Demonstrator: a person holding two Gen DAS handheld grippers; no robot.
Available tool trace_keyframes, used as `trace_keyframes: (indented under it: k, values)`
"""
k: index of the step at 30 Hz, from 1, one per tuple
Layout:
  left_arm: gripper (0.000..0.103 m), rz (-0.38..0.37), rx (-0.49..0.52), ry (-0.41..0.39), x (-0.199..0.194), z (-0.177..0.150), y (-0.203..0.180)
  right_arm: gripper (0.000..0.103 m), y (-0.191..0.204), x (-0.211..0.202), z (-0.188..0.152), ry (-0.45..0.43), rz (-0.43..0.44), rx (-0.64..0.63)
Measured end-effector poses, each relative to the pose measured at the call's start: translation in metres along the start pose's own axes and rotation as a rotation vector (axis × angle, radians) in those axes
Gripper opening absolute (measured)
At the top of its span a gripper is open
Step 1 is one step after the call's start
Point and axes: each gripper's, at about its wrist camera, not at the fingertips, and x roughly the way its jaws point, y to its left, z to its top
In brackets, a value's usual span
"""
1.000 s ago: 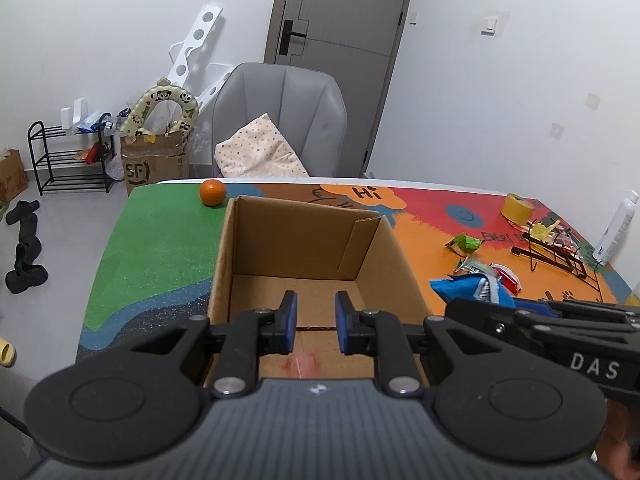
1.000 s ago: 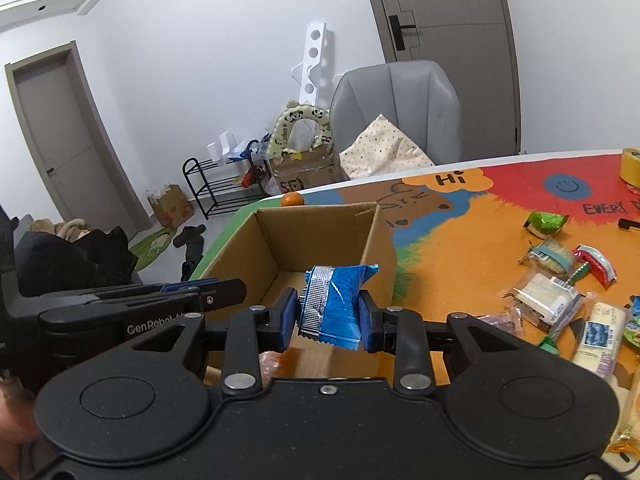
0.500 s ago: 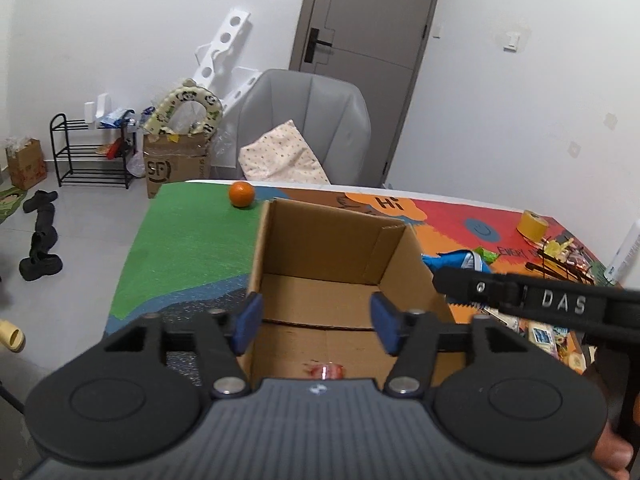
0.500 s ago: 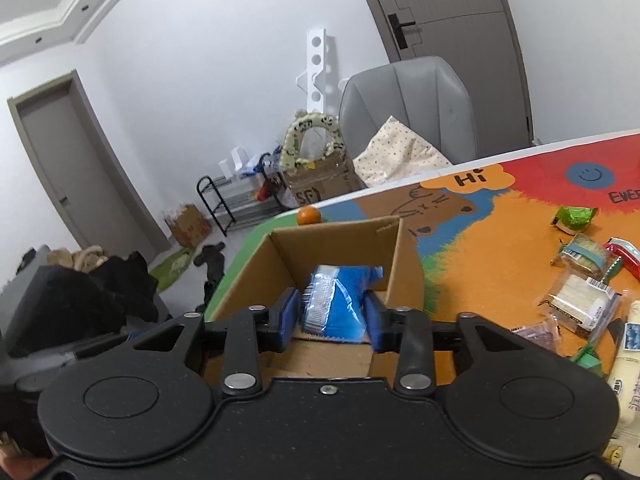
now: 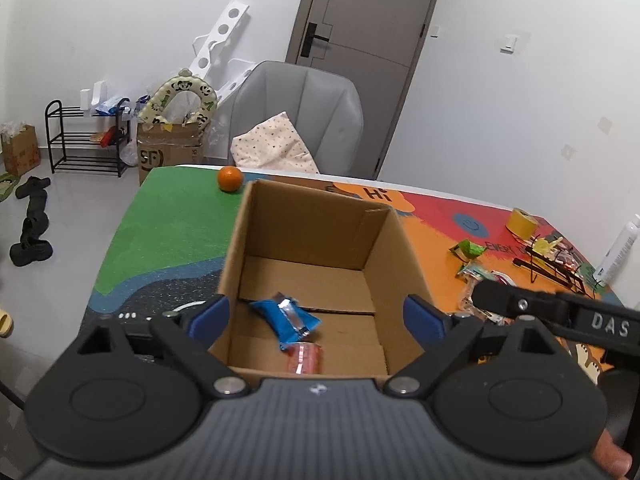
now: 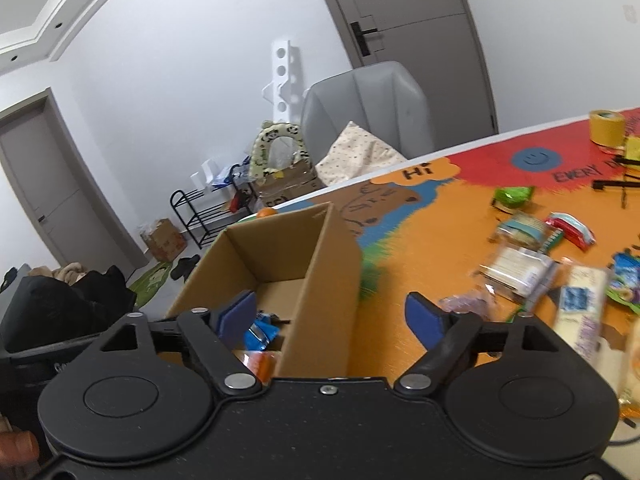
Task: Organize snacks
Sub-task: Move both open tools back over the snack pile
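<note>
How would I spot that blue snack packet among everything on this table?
Find the open brown cardboard box standing on the colourful painted table, near the small orange fruit. On the box floor lies the crinkly blue packet with a silver foil end, beside a pinkish-red wrapped snack. It is the only blue thing inside the box.

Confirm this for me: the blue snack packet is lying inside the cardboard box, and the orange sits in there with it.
Not quite. The blue snack packet does lie inside the cardboard box, but the orange is not in there: it sits outside on the green part of the table mat, beyond the box's far corner. The left wrist view shows this.
</note>
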Motion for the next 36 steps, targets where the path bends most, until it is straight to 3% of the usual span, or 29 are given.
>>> trace_keyframes:
  k: [13,36]
  values:
    - [0.096,-0.047,0.055,0.024,0.002,-0.012,-0.039,0.102,-0.051,-0.037,-0.017,-0.003,-0.059,0.082]
    - [0.096,-0.186,0.111,0.055,0.011,-0.033,-0.114,0.103,-0.133,-0.098,-0.03,-0.05,-0.223,0.169]
